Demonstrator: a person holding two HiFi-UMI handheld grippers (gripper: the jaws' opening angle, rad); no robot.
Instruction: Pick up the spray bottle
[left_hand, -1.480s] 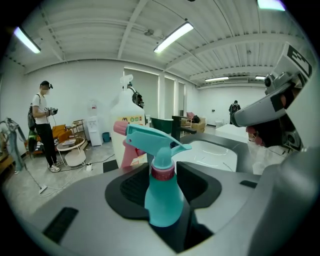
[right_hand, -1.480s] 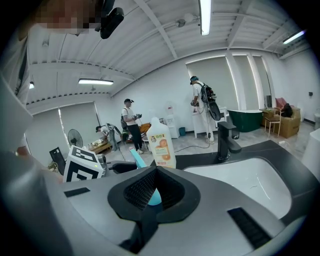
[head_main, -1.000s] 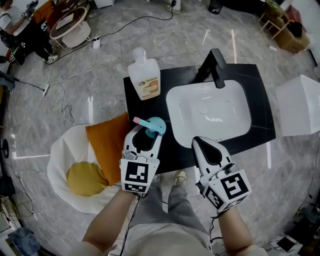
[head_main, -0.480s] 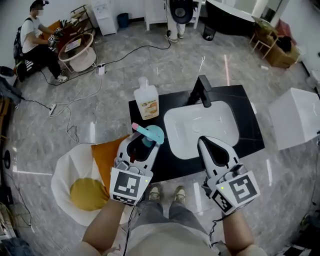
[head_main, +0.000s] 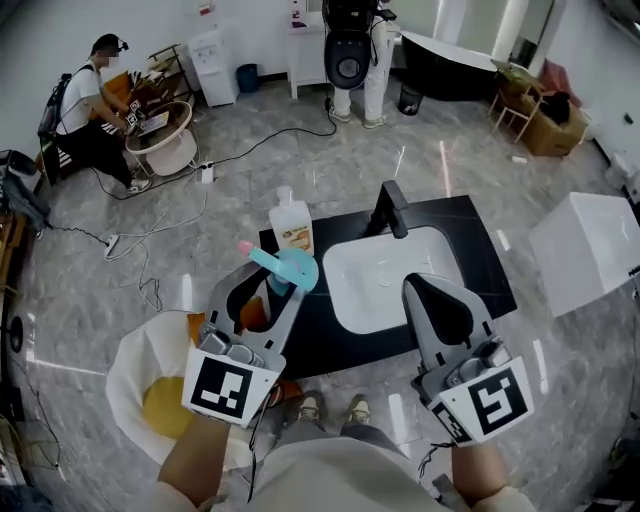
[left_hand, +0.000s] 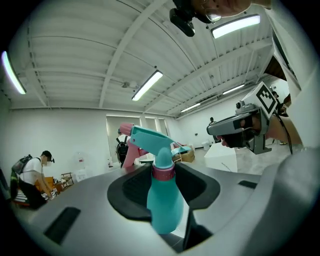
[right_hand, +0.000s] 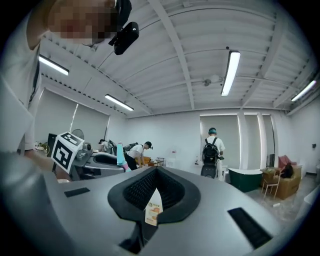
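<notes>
Nearest: clamped in the left gripper (head_main: 262, 300), jaws wide round its teal belly, the spray bottle (left_hand: 162, 195), pink trigger forward, up over the near left corner of the black worktop (head_main: 480, 250). Beside it, right gripper (head_main: 420, 285) pinched narrow on nothing, above the near rim of the sink (head_main: 370, 290). Pick-up judged all but done; next, only keep the squeeze firm and the bottle upright. Farther back, soap bottle (head_main: 291, 225) at the far left corner. Cannot gauge clearance beneath the spray bottle; base hidden behind the jaws.
</notes>
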